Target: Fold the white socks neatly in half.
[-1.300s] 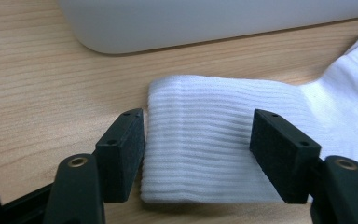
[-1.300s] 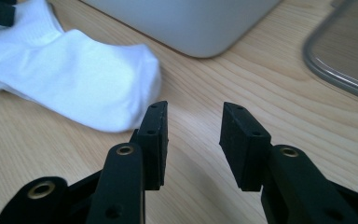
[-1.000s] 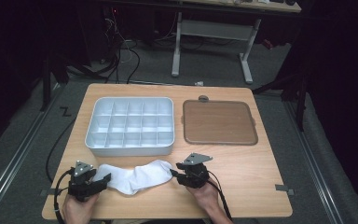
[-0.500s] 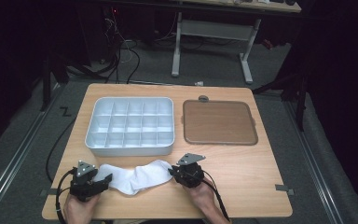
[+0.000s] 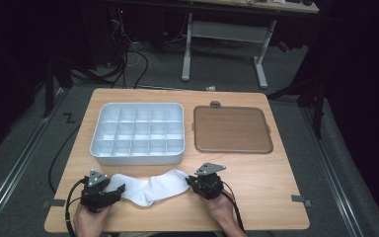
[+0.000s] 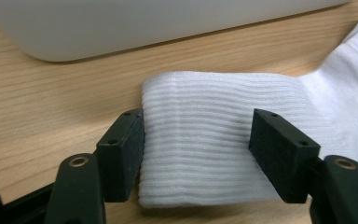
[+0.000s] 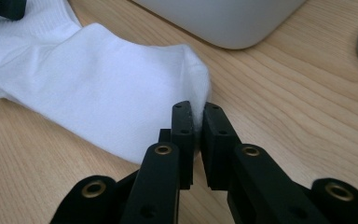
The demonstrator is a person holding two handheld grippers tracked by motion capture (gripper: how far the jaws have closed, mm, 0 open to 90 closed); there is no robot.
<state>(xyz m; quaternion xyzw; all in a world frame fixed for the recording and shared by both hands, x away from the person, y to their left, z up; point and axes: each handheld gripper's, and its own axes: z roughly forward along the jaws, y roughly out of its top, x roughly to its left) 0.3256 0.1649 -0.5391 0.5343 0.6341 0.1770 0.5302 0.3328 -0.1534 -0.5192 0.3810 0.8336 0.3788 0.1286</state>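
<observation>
A white sock (image 5: 148,187) lies flat near the table's front edge, its ribbed cuff (image 6: 200,140) at the left and its toe (image 7: 193,79) at the right. My left gripper (image 5: 112,191) stands open, its two jaws on either side of the cuff; in the left gripper view the gripper (image 6: 198,149) has the ribbed cloth between its pads (image 6: 123,149). My right gripper (image 5: 191,181) is shut on the toe end, and the right gripper view shows the gripper (image 7: 196,112) pinching a fold of the white cloth.
Behind the sock stands a white tray (image 5: 138,153) divided into several compartments. A brown flat tray (image 5: 232,129) lies at the back right, with a small round knob (image 5: 215,104) behind it. The tray's white wall (image 6: 121,23) is close ahead of the left gripper.
The sock has been drawn out a little straighter between the two grippers. The right gripper has shifted slightly left and toward the front edge.
</observation>
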